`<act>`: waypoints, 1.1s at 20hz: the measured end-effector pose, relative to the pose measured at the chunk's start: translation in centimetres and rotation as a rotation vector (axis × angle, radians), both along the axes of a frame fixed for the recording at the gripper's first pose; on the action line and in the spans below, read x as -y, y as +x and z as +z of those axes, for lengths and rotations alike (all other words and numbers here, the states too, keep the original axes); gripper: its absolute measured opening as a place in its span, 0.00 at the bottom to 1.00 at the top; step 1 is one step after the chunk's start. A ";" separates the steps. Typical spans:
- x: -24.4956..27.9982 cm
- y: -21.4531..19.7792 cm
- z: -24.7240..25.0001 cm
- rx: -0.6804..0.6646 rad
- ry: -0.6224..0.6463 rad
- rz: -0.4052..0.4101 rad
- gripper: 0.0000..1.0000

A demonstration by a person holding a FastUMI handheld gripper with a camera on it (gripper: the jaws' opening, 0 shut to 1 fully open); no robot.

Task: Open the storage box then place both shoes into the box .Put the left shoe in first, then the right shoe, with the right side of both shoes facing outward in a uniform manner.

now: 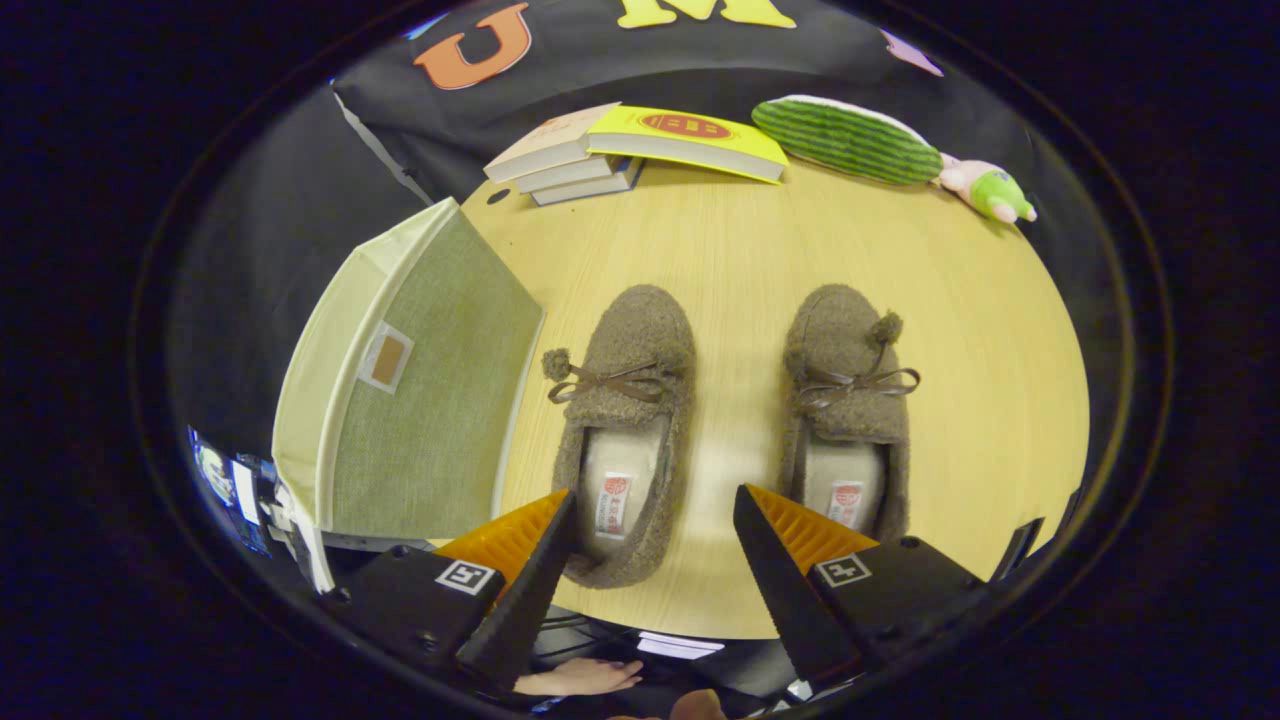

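Gripper view, tool: the tool [655, 530] hangs above the near edge of the table [980, 400] with its fingers spread wide and nothing between them, likely poised before any grasp.
Storage box: the storage box [420, 380] stands at the table's left edge, just beside the left shoe; its green fabric face is turned to the camera and looks shut, so opening it seems the step in hand.
Left shoe: the left shoe [625, 430] lies flat, toe away, heel just ahead of the left finger.
Right shoe: the right shoe [848, 410] lies parallel, apart from its mate, set out in order for picking.
Far edge: books [640, 150] and a plush toy [880, 150] lie well beyond the shoes, clear of the work.
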State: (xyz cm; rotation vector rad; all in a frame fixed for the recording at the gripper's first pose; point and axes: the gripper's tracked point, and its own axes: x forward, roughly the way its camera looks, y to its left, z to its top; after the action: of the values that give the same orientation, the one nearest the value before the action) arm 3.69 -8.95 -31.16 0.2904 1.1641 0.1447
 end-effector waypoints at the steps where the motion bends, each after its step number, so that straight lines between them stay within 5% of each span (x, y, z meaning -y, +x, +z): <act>1: -0.1 0.2 -0.6 -0.015 0.009 -0.005 1.00; 9: -0.7 2.2 -2.8 -0.093 0.101 -0.045 0.72; 12: -0.6 2.5 -3.5 -0.123 0.128 -0.059 0.43; 18: -0.3 2.2 -3.1 -0.149 0.191 -0.105 0.09; 22: -2.2 0.8 -0.5 -0.172 0.342 -0.140 0.06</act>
State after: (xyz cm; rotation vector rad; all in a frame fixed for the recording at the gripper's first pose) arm 4.45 -6.72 -31.68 0.6960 1.2830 0.1993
